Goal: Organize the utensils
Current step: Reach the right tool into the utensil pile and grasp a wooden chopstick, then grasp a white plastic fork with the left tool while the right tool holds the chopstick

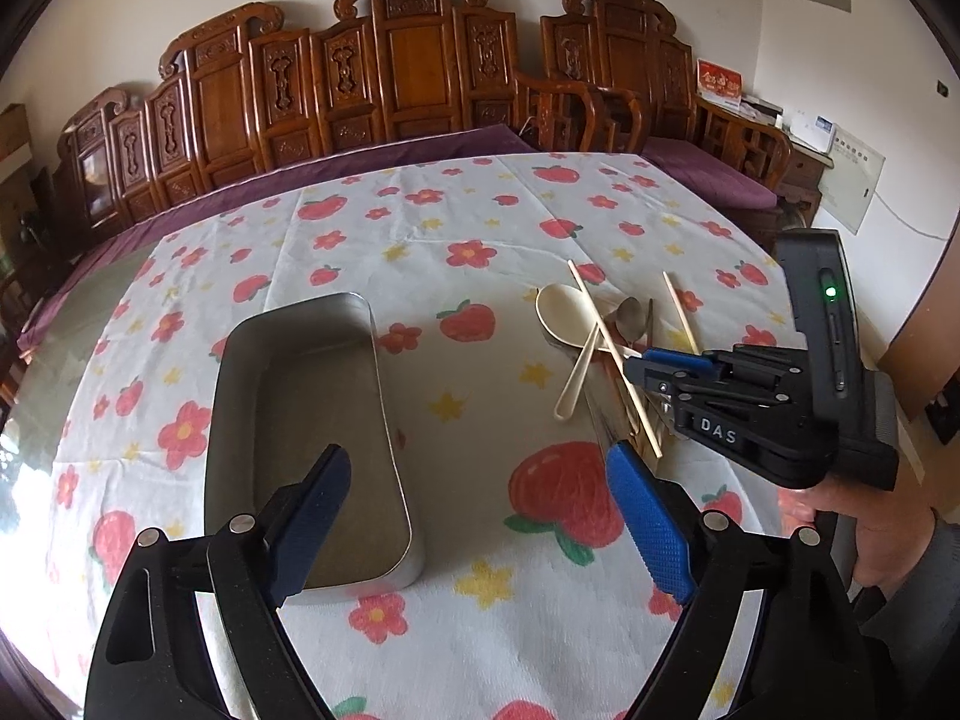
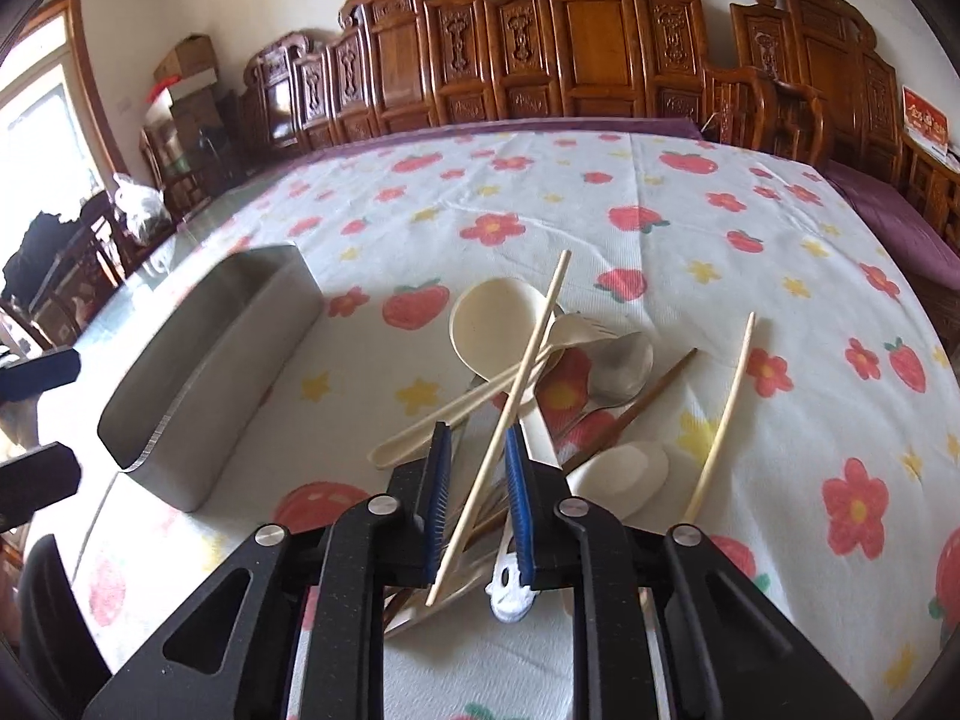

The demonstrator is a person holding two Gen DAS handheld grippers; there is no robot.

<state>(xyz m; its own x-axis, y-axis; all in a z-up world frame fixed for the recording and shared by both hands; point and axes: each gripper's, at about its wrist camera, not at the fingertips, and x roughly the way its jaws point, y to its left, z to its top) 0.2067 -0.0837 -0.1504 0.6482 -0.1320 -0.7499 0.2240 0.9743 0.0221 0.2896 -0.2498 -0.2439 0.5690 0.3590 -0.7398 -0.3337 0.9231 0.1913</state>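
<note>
Bottom of the left wrist view: left gripper [image 1: 477, 462] spread wide, nothing between its blue pads, above the tablecloth [image 1: 480, 630]. Behind its left finger, in the lower left of the frame, an open metal tin [image 1: 294, 360], with nothing seen inside.

At the right edge, a hand [image 1: 882, 540] around the black handle of the right gripper [image 1: 639, 369], tips down at the pile [image 1: 606, 336] of utensils in the right centre of the frame.

Bottom centre of the right wrist view: right gripper [image 2: 477, 432] with only a narrow gap. Between the pads a pale chopstick [image 2: 510, 402], slanting up to the right, but with a little space on both sides, so not pinched as far as visible. Under the fingers, a white handle [image 2: 510, 594] and more sticks, hard to tell apart.

Just beyond the tips, a big cream spoon [image 2: 492, 318] under the chopstick, then a steel spoon [image 2: 624, 366], a brown chopstick [image 2: 648, 396], a small cream spoon [image 2: 624, 471]. Further right, apart from the pile, a second pale chopstick [image 2: 726, 408].

Along the top of both frames, behind the table, a carved wooden bench [image 2: 588, 48].
</note>
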